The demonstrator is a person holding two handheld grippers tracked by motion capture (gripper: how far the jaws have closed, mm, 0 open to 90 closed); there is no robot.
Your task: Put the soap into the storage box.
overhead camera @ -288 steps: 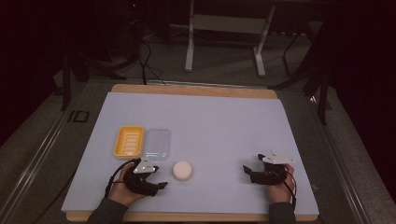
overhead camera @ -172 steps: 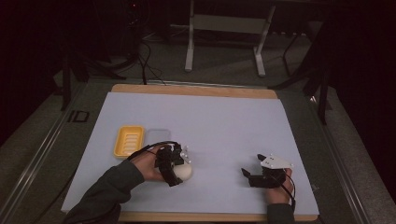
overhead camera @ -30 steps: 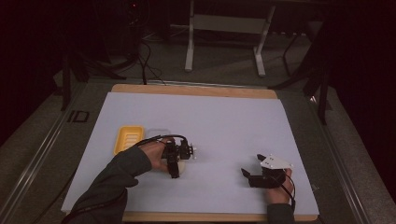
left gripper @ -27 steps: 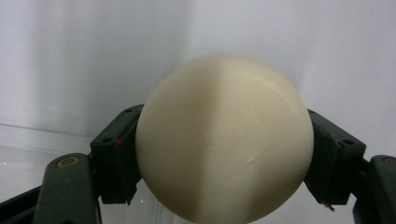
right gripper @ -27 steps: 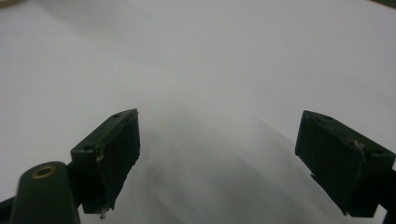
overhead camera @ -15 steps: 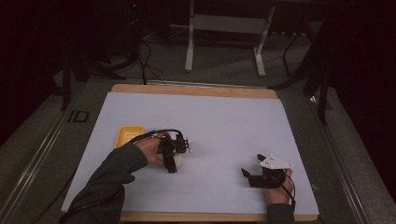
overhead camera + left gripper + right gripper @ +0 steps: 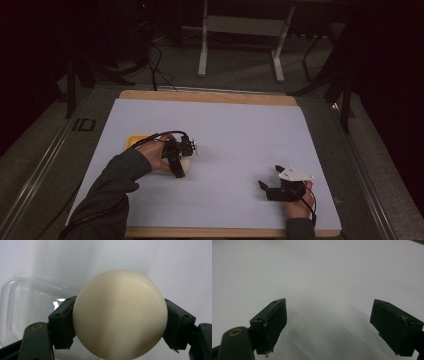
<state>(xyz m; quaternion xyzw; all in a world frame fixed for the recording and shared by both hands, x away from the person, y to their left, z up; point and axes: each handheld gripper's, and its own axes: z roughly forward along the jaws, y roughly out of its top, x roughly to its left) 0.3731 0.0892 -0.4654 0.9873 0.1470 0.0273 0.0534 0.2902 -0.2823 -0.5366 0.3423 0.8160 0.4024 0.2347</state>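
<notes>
The left gripper point(image 7: 120, 322) has a smooth cream-white ball point(image 7: 120, 315) clamped between its two black jaws, one pad pressed flat on each side at the widest part. That is a sound way to hold a round, slippery thing, since it cannot squirt out upward or downward. In the high view the ball point(image 7: 183, 163) sits left of centre, half hidden under the left gripper point(image 7: 177, 157), with the hand wrapped over the top. Behind the ball, at the left of the left gripper view, lies a clear plastic rectangular tray point(image 7: 32, 307), so the ball looks to be headed for it. A yellow plastic tray point(image 7: 136, 141) peeks out at the upper left of the hand.

Low on the right of the high view, the right gripper point(image 7: 267, 189) rests on the pale lilac table sheet point(image 7: 240, 130), well apart from the action. In its own view the right gripper point(image 7: 328, 327) has its jaws spread wide with nothing but bare sheet between them, parked out of the way.

Against the picture a second ago, the left hand and ball have shifted toward the upper left, nearer the trays, and now cover more of the yellow one. The grip is unchanged. The right gripper has stayed put.
</notes>
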